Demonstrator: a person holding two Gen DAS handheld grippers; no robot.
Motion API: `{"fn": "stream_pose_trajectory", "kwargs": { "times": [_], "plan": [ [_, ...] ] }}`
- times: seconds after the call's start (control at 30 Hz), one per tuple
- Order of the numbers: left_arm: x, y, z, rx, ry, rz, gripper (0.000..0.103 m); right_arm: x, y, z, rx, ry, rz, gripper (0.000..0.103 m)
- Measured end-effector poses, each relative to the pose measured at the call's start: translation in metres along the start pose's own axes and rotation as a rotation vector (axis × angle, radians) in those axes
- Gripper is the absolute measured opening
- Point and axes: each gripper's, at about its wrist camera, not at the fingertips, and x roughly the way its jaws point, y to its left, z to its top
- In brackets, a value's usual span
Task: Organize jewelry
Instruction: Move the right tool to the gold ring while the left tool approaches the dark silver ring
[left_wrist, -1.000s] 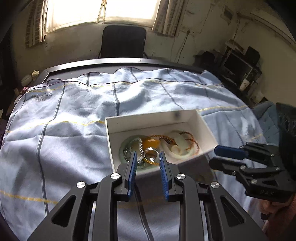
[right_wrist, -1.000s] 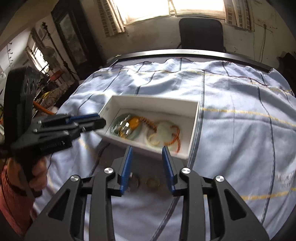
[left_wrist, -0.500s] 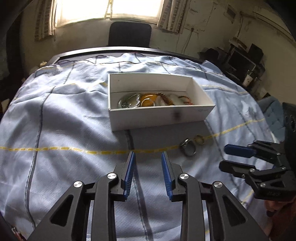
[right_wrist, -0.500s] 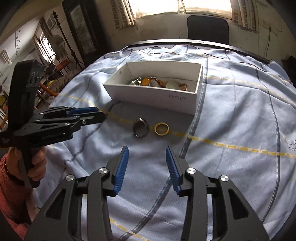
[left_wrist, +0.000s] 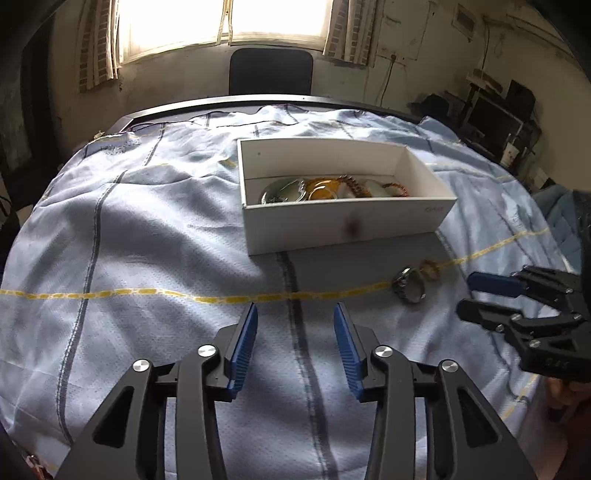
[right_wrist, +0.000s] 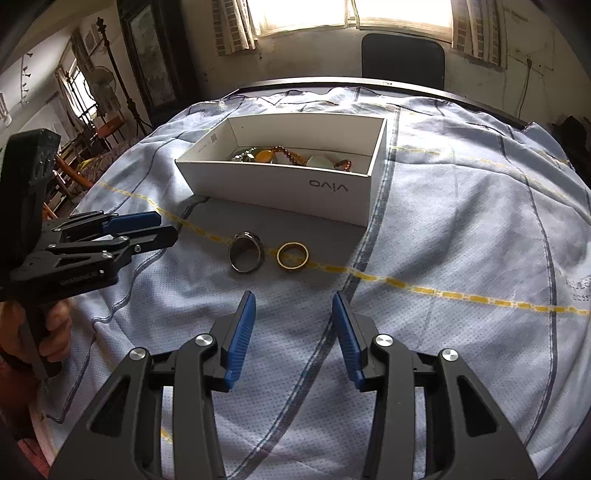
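A white cardboard box (right_wrist: 280, 192) (left_wrist: 343, 225) stands on the blue cloth, holding a green bangle, an amber piece and brown beaded bracelets (right_wrist: 284, 155) (left_wrist: 332, 188). In front of it lie a silver ring (right_wrist: 246, 252) (left_wrist: 408, 284) and a gold ring (right_wrist: 292, 255) (left_wrist: 429, 268), side by side. My right gripper (right_wrist: 293, 325) (left_wrist: 467, 293) is open, a little short of the two rings. My left gripper (left_wrist: 295, 339) (right_wrist: 166, 227) is open too, empty, left of the rings and nearer than the box.
A light blue cloth with dark and yellow stripes (left_wrist: 147, 240) covers the round dark table (left_wrist: 229, 105). A black chair (left_wrist: 271, 72) stands behind it under the window. A hand (right_wrist: 48, 332) holds the left gripper's handle. Shelves with clutter (left_wrist: 495, 110) fill the right side.
Both grippers have pulled back from over the box and dropped lower. The two rings, hidden under the right gripper before, now lie in plain sight. Both pairs of fingers stand wider apart.
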Motion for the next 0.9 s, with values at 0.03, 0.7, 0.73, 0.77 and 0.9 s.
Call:
{"fn": "stream_pose_trajectory", "kwargs": {
  "times": [0.03,0.7,0.73,0.77,0.9],
  "plan": [
    [0.001,0.001,0.0,-0.004,0.002,0.008,0.045,0.0,0.0,0.0,-0.001,-0.005,-0.002,0.044],
    [0.001,0.0,-0.001,-0.014,0.001,0.024,0.054,0.021,0.009,0.017,-0.063,-0.024,-0.078,0.045],
    [0.001,-0.001,-0.002,-0.012,0.001,0.026,0.054,0.021,0.01,0.017,-0.068,-0.024,-0.078,0.045],
    [0.001,-0.001,-0.002,-0.011,0.001,0.027,0.055,0.023,0.011,0.018,-0.075,-0.022,-0.078,0.045],
    [0.002,-0.002,-0.001,-0.011,0.004,0.025,0.056,0.024,0.012,0.019,-0.08,-0.02,-0.084,0.043]
  ]
}}
